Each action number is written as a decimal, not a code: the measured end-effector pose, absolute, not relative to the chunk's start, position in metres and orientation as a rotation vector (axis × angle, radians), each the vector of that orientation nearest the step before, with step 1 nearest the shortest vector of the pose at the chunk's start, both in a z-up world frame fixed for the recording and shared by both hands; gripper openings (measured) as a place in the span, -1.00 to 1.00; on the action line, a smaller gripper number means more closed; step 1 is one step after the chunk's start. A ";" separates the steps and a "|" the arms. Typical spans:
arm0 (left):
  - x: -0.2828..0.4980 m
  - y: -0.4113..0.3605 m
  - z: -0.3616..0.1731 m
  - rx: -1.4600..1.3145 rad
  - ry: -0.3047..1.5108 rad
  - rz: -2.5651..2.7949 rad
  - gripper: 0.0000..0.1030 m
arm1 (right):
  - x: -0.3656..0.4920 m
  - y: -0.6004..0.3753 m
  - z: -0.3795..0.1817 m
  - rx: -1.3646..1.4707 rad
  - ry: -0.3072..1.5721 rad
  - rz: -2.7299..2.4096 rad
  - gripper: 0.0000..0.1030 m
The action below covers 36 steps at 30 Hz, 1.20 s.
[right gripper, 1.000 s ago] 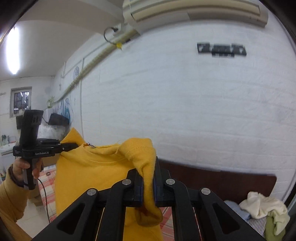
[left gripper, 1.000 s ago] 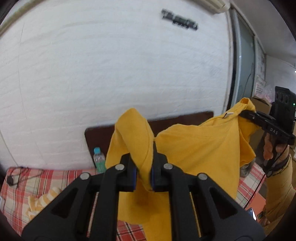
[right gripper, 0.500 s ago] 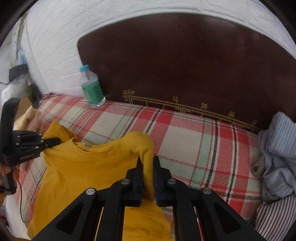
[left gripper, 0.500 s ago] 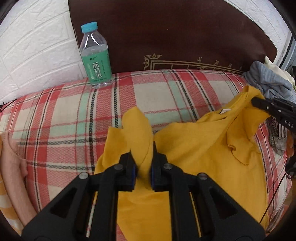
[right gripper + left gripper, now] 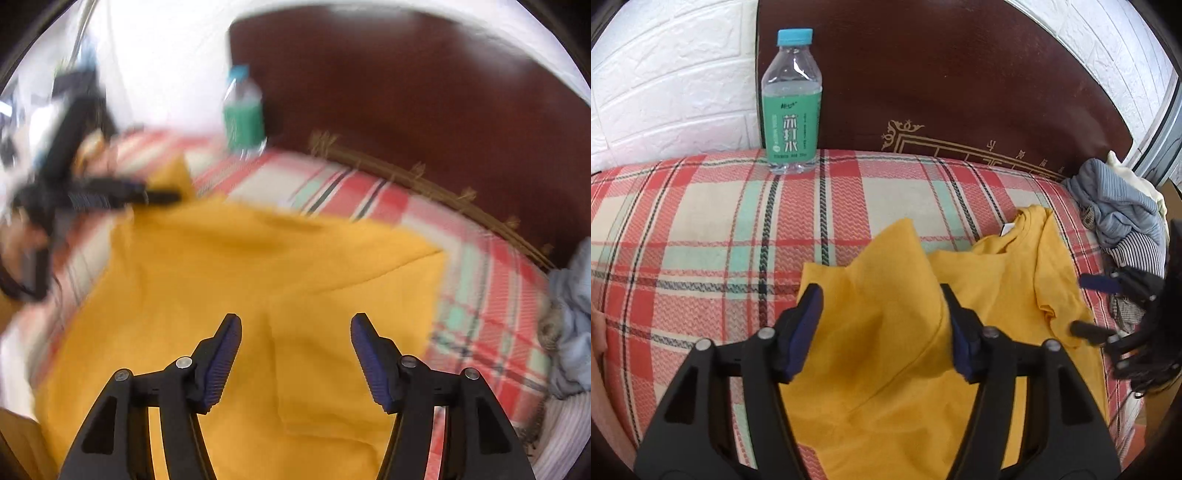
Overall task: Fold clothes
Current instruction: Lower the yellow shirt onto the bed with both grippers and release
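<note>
Now a yellow shirt [image 5: 990, 280] lies spread on a plaid bed [image 5: 701, 229], collar toward the dark headboard [image 5: 960, 74]. The left claw [image 5: 882, 325] is spread wide, and a peaked fold of the shirt stands loose between its blue pads [image 5: 803, 332], touching the right-hand one. Ahead of this claw and to its left, a water bottle [image 5: 791, 107] stands upright against the headboard. To its right, past the shirt's sleeve, the right claw [image 5: 295, 354] is also wide apart and holds nothing; the shirt lies flat beneath it. A heap of blue and striped clothes [image 5: 1119, 218] sits at the bed's far right. The right view is blurred.
</note>
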<state>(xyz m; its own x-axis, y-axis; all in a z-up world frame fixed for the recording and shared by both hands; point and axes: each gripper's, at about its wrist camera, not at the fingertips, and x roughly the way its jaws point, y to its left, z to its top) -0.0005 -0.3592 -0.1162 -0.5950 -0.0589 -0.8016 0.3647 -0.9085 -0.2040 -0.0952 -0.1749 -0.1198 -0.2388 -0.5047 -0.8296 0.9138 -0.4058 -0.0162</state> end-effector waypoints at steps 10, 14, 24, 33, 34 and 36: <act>-0.011 -0.359 -0.122 1.259 0.460 -2.575 -0.41 | -0.161 -0.121 -0.093 1.024 0.329 -1.975 -0.83; -0.014 -0.367 -0.112 1.193 0.492 -2.581 -0.41 | -0.188 -0.075 -0.056 0.974 0.294 -2.149 -0.84; -0.023 -0.370 -0.129 1.271 0.513 -2.537 -0.41 | -0.211 -0.053 -0.093 1.227 0.488 -2.184 -0.56; -0.012 -0.360 -0.138 1.341 0.507 -2.557 -0.41 | -0.187 -0.126 -0.054 0.887 0.510 -2.038 0.30; -0.011 -0.359 -0.140 1.347 0.506 -2.559 -0.41 | -0.192 -0.143 -0.065 0.895 0.537 -1.996 0.30; -0.009 -0.356 -0.142 1.367 0.504 -2.562 -0.41 | -0.206 -0.177 -0.092 0.944 0.581 -1.933 0.30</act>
